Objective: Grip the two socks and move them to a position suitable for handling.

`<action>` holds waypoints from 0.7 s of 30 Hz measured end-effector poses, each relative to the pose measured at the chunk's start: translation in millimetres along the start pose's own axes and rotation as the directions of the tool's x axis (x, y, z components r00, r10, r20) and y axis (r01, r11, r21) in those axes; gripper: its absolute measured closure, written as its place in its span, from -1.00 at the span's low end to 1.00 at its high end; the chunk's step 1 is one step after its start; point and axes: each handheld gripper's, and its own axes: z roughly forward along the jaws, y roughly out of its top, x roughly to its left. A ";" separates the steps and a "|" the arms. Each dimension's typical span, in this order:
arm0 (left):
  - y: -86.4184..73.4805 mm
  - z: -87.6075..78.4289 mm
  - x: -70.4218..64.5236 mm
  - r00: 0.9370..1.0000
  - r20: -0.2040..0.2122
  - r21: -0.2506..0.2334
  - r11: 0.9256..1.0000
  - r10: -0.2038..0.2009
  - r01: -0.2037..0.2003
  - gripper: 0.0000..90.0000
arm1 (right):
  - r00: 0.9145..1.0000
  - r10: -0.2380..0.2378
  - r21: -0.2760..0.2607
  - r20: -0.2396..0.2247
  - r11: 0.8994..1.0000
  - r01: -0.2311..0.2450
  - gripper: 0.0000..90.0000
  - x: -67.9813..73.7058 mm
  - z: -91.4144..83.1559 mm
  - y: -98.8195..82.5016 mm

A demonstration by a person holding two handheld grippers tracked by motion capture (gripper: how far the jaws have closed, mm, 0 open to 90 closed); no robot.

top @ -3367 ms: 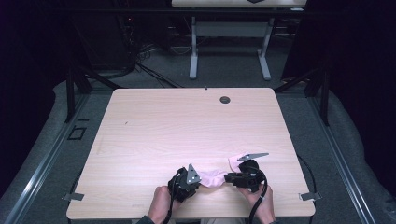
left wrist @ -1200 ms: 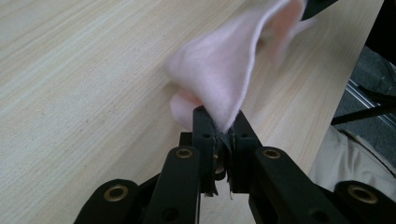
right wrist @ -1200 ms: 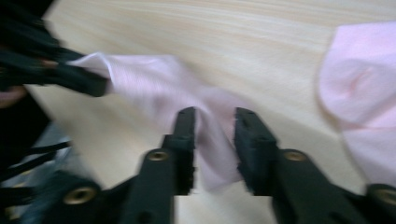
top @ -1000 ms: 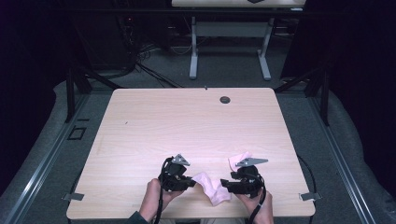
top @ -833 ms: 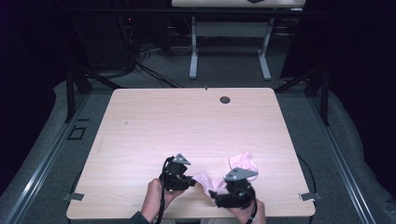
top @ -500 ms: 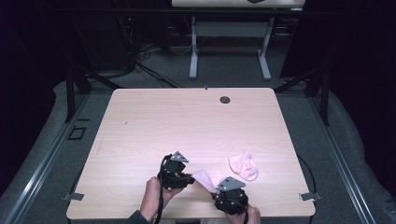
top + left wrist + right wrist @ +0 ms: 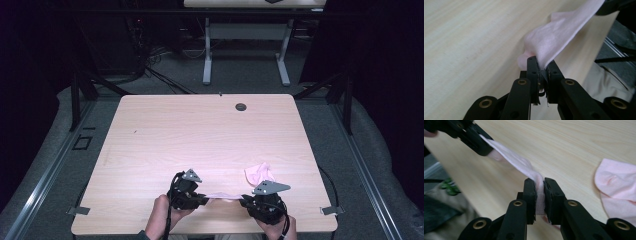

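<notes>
A pale pink sock (image 7: 222, 196) is stretched between my two grippers near the table's front edge. My left gripper (image 7: 199, 199) is shut on one end of the sock (image 7: 554, 37); its jaws pinch the fabric tight (image 7: 541, 68). My right gripper (image 7: 246, 201) is shut on the other end of this sock (image 7: 519, 163), clamped between its jaws (image 7: 539, 192). A second pink sock (image 7: 259, 173) lies flat on the table just beyond the right gripper, also seen as the second sock (image 7: 619, 187) in the right gripper view.
The wooden table (image 7: 200, 135) has a small dark round grommet (image 7: 241, 106) near its far edge. Another table's legs (image 7: 245, 50) stand on the floor behind. The person's trousers (image 7: 609, 82) lie below the front edge.
The right gripper let go of the second sock, leaving it on the table, moved toward the front edge and shut on the free end of the sock held by the left gripper, which is now stretched.
</notes>
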 end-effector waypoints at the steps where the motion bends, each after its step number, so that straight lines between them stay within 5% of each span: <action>1: -1.9 -1.7 -2.1 1.000 0.010 0.006 1.000 0.006 -0.006 0.87 | 0.999 0.008 0.020 -0.035 1.000 -0.008 0.78 0.9 -5.6 3.7; 2: -3.3 -2.8 -3.4 1.000 0.014 0.007 1.000 0.011 -0.011 0.87 | 0.998 0.027 0.063 -0.050 0.998 -0.023 0.77 0.7 -10.0 8.3; 5: -3.2 -0.2 2.2 1.000 0.011 0.014 1.000 -0.010 0.009 0.84 | 0.997 0.051 0.069 -0.056 0.997 -0.047 0.65 -7.7 -12.9 19.2; 11: 4.7 15.5 28.1 0.997 -0.040 0.049 0.997 -0.063 0.065 0.61 | 0.996 0.085 0.210 0.004 0.974 -0.084 0.31 -40.1 45.1 31.9; 16: 2.7 17.4 44.9 0.991 -0.078 0.020 0.993 -0.111 0.113 0.39 | 0.996 0.062 0.199 0.058 0.977 -0.073 0.06 -51.1 60.9 31.9; 21: 3.0 13.3 50.9 0.982 -0.110 -0.032 0.988 -0.152 0.149 0.18 | 0.992 0.091 0.118 0.082 0.988 -0.101 0.05 -57.8 44.4 29.6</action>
